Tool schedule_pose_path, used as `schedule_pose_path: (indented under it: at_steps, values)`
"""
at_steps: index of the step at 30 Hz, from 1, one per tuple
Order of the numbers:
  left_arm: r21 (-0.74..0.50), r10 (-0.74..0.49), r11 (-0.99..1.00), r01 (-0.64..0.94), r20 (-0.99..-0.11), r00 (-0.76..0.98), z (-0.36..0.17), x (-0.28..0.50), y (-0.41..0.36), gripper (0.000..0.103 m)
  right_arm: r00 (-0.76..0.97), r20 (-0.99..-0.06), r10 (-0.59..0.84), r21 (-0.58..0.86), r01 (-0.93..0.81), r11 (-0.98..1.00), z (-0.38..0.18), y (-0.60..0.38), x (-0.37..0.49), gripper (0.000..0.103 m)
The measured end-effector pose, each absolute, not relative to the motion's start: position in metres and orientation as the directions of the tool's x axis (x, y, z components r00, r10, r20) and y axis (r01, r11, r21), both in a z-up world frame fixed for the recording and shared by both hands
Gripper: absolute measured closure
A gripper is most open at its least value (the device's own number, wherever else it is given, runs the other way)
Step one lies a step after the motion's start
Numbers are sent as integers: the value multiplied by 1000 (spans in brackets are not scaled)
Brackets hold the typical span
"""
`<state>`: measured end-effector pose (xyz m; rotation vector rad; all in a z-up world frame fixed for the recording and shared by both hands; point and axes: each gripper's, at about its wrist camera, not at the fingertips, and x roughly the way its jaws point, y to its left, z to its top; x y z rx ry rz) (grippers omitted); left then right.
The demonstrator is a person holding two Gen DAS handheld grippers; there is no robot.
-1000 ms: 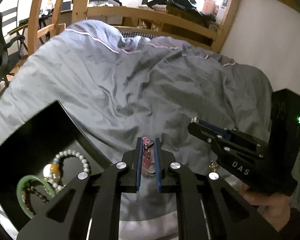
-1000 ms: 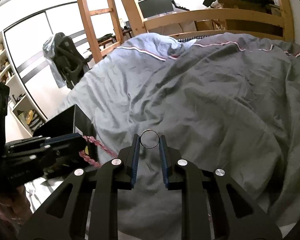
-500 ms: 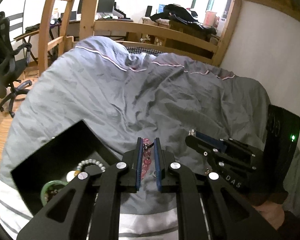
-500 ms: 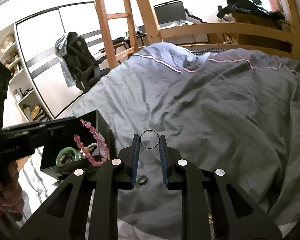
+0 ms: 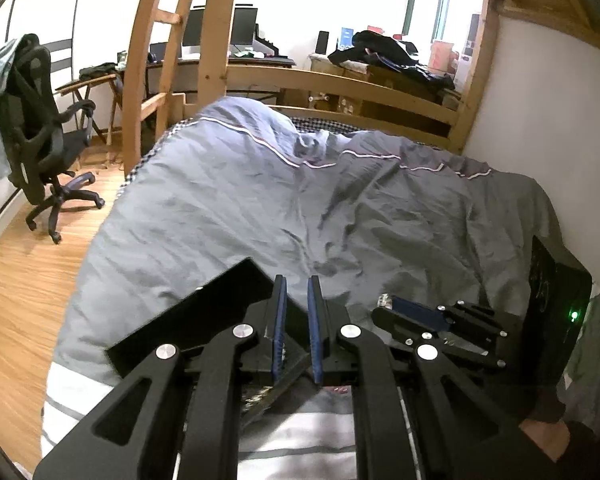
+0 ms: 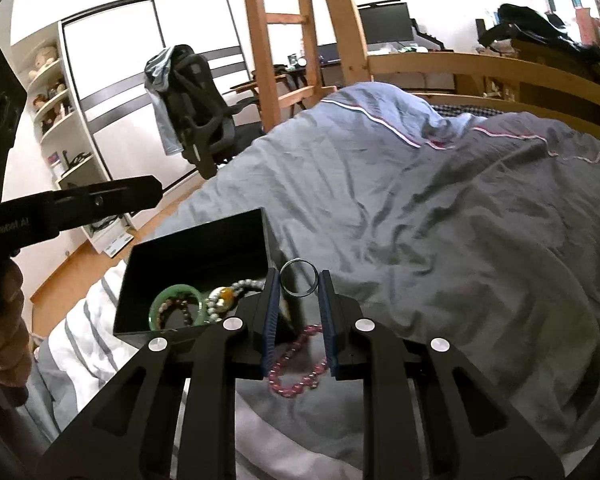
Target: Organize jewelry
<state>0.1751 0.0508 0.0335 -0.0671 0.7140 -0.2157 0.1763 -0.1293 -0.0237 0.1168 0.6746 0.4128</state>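
My left gripper [image 5: 297,280] is shut with nothing between its pads, above the near right corner of the black jewelry box [image 5: 204,316]. The pink bead bracelet [image 6: 296,364] lies on the bedding just outside the box [image 6: 196,248], under my right gripper. My right gripper [image 6: 299,276] is shut on a silver ring [image 6: 299,279], held upright beside the box's right wall. Inside the box lie a green bangle [image 6: 174,306] and a pearl bracelet with an amber bead [image 6: 224,296]. In the right wrist view the left gripper [image 6: 156,192] hangs at the far left, above the box.
The box sits near the foot of a bed covered by a rumpled grey duvet [image 5: 340,208], on a white striped sheet [image 6: 84,344]. A wooden bunk frame and ladder [image 5: 212,52] stand behind. An office chair [image 5: 40,132] is on the wood floor to the left.
The pink bracelet has left my left gripper and now lies on the bedding beside the box. Both grippers rose and shifted towards the box. The ring stays in the right gripper.
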Motion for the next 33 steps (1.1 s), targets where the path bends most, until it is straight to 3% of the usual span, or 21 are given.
schedule_pose_path:
  at_steps: [10, 12, 13, 14, 26, 31, 33]
  values:
    - [-185, -300, 953, 241, -693, 656, -1, 183, 41, 93, 727, -586, 358, 248, -260, 933, -23, -153, 179, 83]
    - [-172, -302, 950, 260, -714, 631, -12, 184, 28, 80, 735, -589, 337, 251, -230, 940, -24, -163, 181, 83]
    - [-156, -294, 951, 269, -727, 620, -20, 183, 21, 65, 736, -592, 330, 255, -218, 942, -25, -169, 183, 83]
    - [-139, -287, 951, 278, -738, 611, -26, 183, 13, 57, 738, -594, 321, 257, -204, 944, -26, -173, 183, 83]
    - [32, -170, 933, 358, -838, 518, -105, 203, -46, 61, 740, -594, 316, 276, -181, 944, -28, -185, 184, 83]
    - [-46, -203, 940, 338, -872, 445, -126, 213, -42, 61, 738, -594, 321, 279, -185, 942, -28, -184, 182, 83]
    - [-95, -235, 941, 326, -875, 424, -124, 216, -38, 70, 737, -595, 321, 279, -185, 942, -29, -183, 182, 83]
